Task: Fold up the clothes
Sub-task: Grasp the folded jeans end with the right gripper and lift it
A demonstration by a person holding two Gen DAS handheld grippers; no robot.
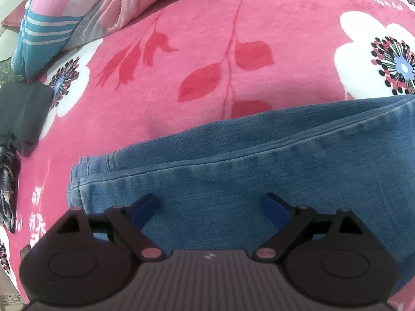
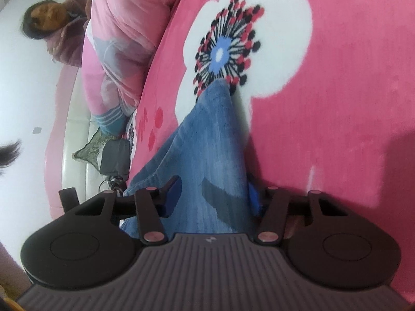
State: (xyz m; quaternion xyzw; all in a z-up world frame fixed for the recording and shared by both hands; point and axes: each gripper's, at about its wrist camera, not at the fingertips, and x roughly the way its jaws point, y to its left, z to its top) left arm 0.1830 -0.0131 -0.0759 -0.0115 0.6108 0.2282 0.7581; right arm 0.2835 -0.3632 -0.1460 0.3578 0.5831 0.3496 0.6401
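Presently, the task's thing is a pair of faded blue denim jeans (image 1: 233, 160), already doubled lengthways, lying on a pink plush blanket printed with white flowers and red leaves (image 1: 197, 26); in the left wrist view its long axis runs across the picture, stitched hems stacked at the left end (image 1: 85, 171) and the rest passing out of sight to the right; the left gripper (image 1: 210, 207) points steeply down over the cloth just inside those hems, blue pads spread wide on either side, nothing pinched between them, and whether the tips touch the denim cannot be told; the right gripper (image 2: 212, 194) meets the same garment end-on, the denim (image 2: 207, 140) running straight away from it along its pointing line and narrowing to a tip at the printed white flower (image 2: 246, 46); its jaws stand about half spread with a raised fold of denim between them, the left pad (image 2: 172, 194) clear of the cloth and the right pad mostly hidden behind it, so no firm pinch is confirmed. Judgement: each hand commands one end; the coming fold should go across the long axis, end carried to end; the right needs to finish its grasp first. Noted aside: a folded dark grey garment (image 1: 23, 114) near the blanket's edge, and a bundled pink quilt (image 2: 122, 39) beyond.
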